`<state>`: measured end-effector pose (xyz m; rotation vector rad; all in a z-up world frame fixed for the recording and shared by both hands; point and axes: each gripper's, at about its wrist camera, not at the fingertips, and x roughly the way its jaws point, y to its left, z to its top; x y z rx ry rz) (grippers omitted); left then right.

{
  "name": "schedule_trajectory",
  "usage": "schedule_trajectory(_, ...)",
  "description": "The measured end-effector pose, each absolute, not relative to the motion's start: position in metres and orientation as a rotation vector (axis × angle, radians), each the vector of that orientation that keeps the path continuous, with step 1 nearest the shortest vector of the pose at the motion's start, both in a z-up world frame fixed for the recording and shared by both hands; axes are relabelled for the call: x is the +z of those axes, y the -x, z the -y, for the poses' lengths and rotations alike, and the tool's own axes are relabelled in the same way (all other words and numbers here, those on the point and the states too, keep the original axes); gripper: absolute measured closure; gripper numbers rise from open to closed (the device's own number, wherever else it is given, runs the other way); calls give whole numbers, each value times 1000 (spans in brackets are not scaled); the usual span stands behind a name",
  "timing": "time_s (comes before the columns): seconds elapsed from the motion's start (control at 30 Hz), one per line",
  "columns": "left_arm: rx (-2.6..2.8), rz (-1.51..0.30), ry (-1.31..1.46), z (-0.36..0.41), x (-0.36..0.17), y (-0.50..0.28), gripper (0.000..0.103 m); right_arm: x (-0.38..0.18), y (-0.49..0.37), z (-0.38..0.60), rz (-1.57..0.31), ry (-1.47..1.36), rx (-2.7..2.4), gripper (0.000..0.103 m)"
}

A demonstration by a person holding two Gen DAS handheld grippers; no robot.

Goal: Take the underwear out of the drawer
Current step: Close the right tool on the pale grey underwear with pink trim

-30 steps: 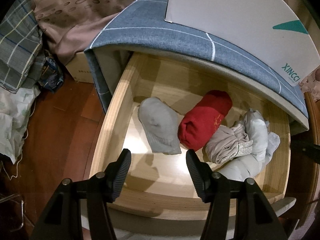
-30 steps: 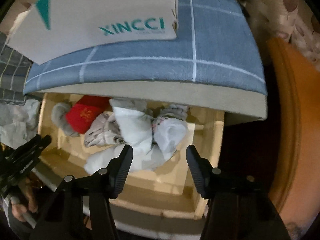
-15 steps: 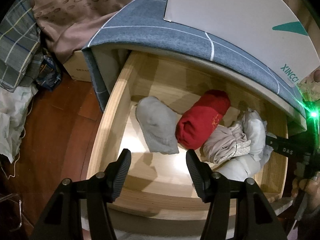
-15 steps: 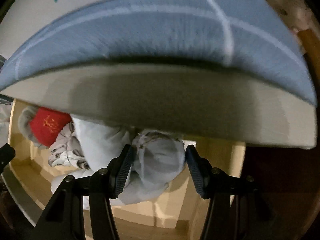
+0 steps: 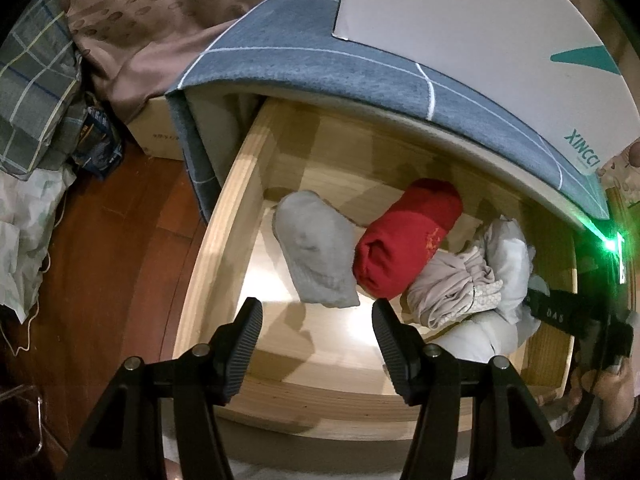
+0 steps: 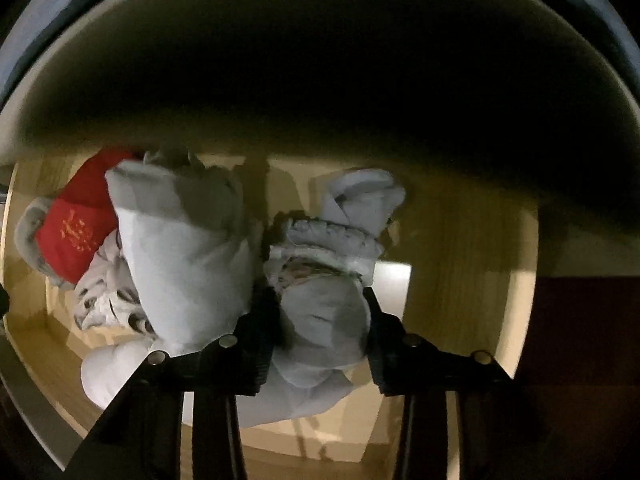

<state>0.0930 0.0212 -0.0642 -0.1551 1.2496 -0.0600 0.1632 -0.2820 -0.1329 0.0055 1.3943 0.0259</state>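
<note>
**Underwear bundle between the closing right gripper, still down in the drawer**

Underwear in a pale blue-grey rolled cotton bundle (image 6: pixel 324 316) sits directly between the fingers of the right gripper (image 6: pixel 320 320), whose jaws are closing on it; the black pads look to be meeting the cloth on both sides, though how firm the hold is I cannot tell. It lies in the open light wooden drawer (image 5: pixel 224 240), at the end under the overhanging blue-grey checked mattress edge (image 5: pixel 304 64).

Just left of that gripper is a larger pale blue-grey folded roll (image 6: pixel 184 256), touching the target. Farther left lie a red rolled garment (image 5: pixel 404 240) and a grey knitted bundle (image 5: pixel 316 256).

The left gripper (image 5: pixel 316 336) hangs wide open over the drawer's near part, holding nothing.

Risks, as I judge them: the left finger is pressed against the neighbouring roll and could drag it up too; soft cloth may slip from a shallow pinch; lifting straight up could snag the bundle under the mattress overhang.
</note>
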Motion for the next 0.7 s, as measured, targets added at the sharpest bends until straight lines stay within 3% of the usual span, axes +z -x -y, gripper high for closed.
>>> schedule_trajectory(0.7,-75,-1286,202,-29,-70,-97,45,-143,-92,289,-1588,-15,-25,71)
